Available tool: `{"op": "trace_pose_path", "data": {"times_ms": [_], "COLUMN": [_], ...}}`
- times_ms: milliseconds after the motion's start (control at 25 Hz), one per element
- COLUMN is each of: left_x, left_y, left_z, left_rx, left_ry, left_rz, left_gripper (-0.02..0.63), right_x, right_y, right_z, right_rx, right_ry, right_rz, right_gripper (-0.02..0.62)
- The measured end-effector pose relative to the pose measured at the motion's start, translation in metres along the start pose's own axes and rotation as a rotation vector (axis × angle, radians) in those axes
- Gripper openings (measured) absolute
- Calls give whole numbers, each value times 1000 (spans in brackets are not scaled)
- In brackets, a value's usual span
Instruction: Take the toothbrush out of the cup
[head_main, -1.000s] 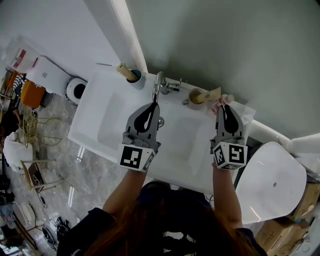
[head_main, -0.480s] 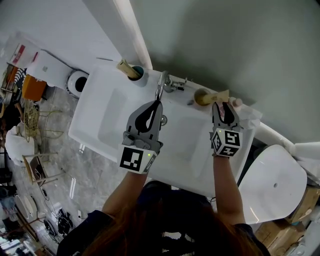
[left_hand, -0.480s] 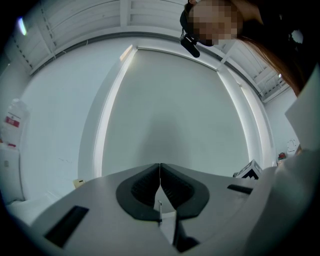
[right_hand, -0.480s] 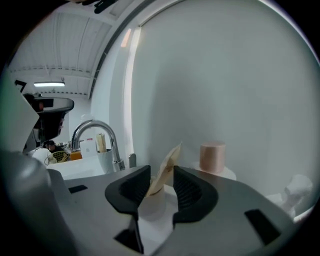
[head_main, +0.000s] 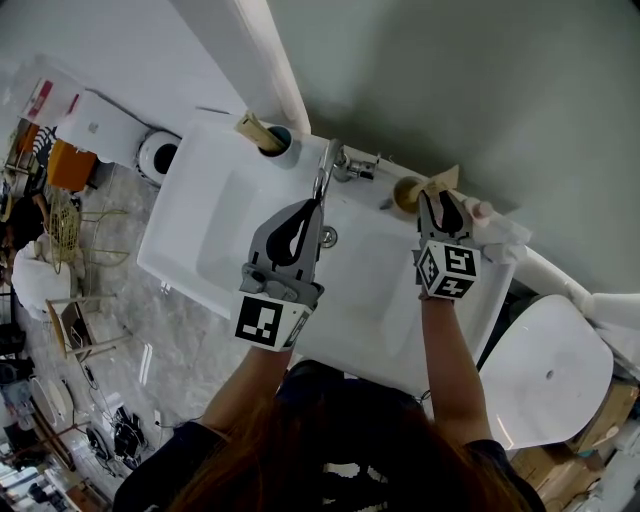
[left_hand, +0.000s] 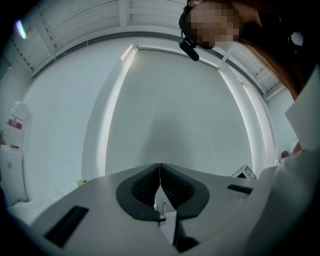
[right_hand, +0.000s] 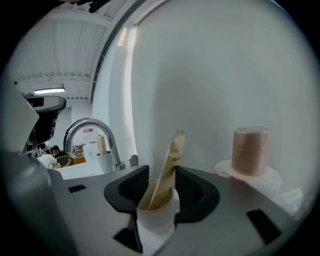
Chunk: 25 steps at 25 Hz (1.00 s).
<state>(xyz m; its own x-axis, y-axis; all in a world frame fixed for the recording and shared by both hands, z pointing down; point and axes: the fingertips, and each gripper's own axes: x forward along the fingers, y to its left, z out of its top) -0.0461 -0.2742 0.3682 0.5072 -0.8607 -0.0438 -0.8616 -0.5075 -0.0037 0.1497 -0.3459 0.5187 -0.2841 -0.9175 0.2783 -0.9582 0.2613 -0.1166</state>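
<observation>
Head view: the cup (head_main: 403, 193) with the wrapped toothbrush (head_main: 443, 181) stands at the far right corner of the sink (head_main: 215, 235). Left gripper view: the left tongs (left_hand: 159, 172) are pressed together, empty. Right gripper view: the right tongs (right_hand: 161, 187) have just been opening and stand spread around cup and toothbrush.

A grey-green wall (head_main: 480, 90) fills the upper right. Grey marbled floor (head_main: 120, 330) lies at the left, and a white toilet lid (head_main: 545, 375) at the lower right.
</observation>
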Motion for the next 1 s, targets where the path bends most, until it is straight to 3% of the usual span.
{"op": "trace_pose_path", "data": {"times_ms": [280,520,640,760,1000], "left_x": [-7,-11,-14,-13,-11], "left_y": [8,19,21,21,17], "left_z": [-2,-2,-2,4,9], "left_rx": [1,-9,3,-15,26], "left_ry": [6,1,5,-15,-12], "left_rz": [22,53,52,66,49], "left_gripper": [20,20,20,20,20], "right_x": [19,21,12,-1,-41], "right_y": [0,-6,-2,2,7], "right_z": [-16,-14,2,26,81], "right_rx": [51,59,38,32,-12], "right_ry": [54,30,-28,-90,-214], "right_rz": [-29,-60,-48,-23,13], "right_gripper": [181,95,58,52,51]}}
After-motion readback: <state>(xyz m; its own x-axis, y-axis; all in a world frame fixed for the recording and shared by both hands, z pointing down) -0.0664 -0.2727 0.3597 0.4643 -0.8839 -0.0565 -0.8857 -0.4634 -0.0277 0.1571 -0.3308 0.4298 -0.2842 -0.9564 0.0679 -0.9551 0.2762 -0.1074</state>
